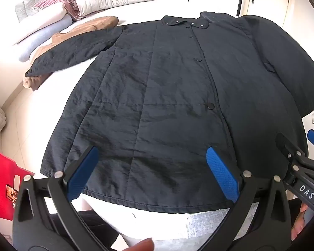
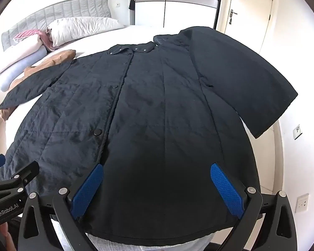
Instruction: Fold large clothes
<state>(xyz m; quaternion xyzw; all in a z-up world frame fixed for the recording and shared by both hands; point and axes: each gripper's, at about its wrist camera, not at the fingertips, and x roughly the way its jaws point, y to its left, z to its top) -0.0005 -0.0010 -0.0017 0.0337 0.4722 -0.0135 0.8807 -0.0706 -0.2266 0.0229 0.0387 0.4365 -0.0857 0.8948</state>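
A large dark navy quilted jacket [image 1: 157,96] lies flat and face up on a white bed [image 1: 140,10], collar far, hem near me. It fills the right wrist view [image 2: 157,115] too. Its left sleeve [image 1: 73,50] lies out over a brown garment; its right sleeve [image 2: 247,77] hangs off the bed's right edge. My left gripper [image 1: 152,169] is open and empty just above the hem's left half. My right gripper [image 2: 157,186] is open and empty above the hem's right half. Each gripper shows at the edge of the other's view.
A brown garment [image 1: 83,31] lies under the left sleeve. Pillows and folded bedding [image 1: 52,18] sit by the grey headboard [image 2: 58,10]. A red object [image 1: 4,179] is at near left. A door [image 2: 247,12] and wardrobe stand behind the bed.
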